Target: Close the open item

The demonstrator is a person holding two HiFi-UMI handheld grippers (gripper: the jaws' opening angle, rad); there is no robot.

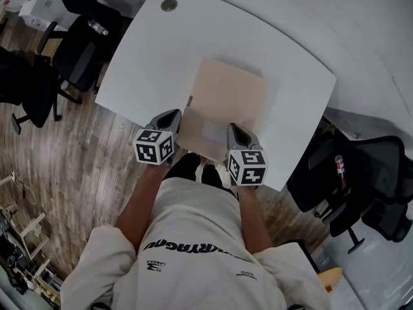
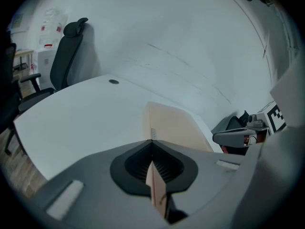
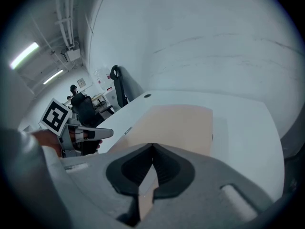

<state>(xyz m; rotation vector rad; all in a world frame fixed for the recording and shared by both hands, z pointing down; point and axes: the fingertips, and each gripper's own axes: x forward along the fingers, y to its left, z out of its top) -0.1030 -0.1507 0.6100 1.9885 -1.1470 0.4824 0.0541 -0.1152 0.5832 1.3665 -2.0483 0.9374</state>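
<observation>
- We see the box (image 1: 232,92) lying on the table (image 1: 148,57), at the middle of the table's near edge, right in front of the person.
- Most of its top reads to us as a flat tan panel already lying level over the table. From the head view we cannot tell whether that is a shut lid or a far flap folded down.
- The part that is open is the near flap (image 1: 203,133), at the table's near edge. It carries a pale label and sits at a slant rather than flush with the rest of the top.
- The left gripper (image 1: 169,118) is clamped on that flap's left end. In its own view the jaws are drawn nearly together, with only the thin cardboard edge standing between them.
- The right gripper (image 1: 233,131) is clamped on the flap's right end in the same way. A thin sheet of cardboard runs up through its narrow jaw gap.
- Both grippers sit at the table's near edge, level with each other and apart by the width of the flap.
- We judge the grasp done and the closing itself not yet done, since the flap has not been laid down.
- In our judgement, what is left is to swing the flap toward the table's far side until it lies flat on the top, then let go with both grippers.
</observation>
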